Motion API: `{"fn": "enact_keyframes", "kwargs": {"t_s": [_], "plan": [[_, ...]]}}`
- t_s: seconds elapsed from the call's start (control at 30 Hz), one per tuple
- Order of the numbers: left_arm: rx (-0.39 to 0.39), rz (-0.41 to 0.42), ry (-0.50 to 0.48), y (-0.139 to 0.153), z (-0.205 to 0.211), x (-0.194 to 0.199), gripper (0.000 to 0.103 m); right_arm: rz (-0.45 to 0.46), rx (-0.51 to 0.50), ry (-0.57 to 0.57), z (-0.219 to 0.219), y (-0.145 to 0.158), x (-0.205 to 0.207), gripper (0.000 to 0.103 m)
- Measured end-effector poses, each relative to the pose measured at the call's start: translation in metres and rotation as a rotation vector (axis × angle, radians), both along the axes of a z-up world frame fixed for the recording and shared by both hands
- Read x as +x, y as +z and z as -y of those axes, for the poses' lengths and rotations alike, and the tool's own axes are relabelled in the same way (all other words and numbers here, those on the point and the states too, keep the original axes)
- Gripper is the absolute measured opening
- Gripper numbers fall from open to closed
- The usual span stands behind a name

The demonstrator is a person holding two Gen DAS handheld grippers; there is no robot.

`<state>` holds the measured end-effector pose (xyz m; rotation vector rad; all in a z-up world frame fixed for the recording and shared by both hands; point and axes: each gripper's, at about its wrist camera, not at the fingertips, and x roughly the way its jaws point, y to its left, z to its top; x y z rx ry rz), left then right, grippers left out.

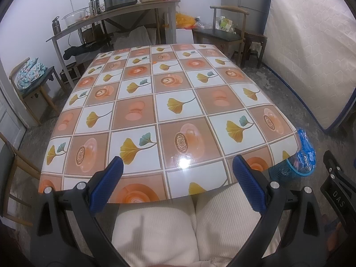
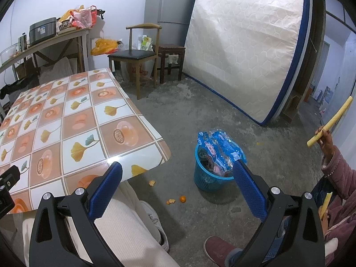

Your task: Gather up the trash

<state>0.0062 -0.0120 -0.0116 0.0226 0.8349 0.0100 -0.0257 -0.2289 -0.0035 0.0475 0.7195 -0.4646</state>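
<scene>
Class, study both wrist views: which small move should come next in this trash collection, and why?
Probably lower the right claw toward the orange peel scraps on the floor by the blue bin. Both claws are open and empty, the tabletop shows almost no litter, and the scraps lie nearest that claw.

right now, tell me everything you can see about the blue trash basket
The trash basket is a small round bin of blue plastic mesh, upright on the concrete floor just off the table's near corner. It is overfilled: crumpled blue printed plastic packaging sticks up past its rim, darker scraps beneath. Neither gripper touches it.
</scene>
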Motion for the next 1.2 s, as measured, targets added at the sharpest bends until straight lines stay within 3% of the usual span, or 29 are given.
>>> {"fn": "enact_keyframes", "kwargs": {"t_s": [1.2], "plan": [[-0.002,-0.014,0.006,-0.0053,-0.0011,-0.0011,0.095,0.001,0.001,-0.003,0.0014,-0.0007,0.0003,0.097]]}}
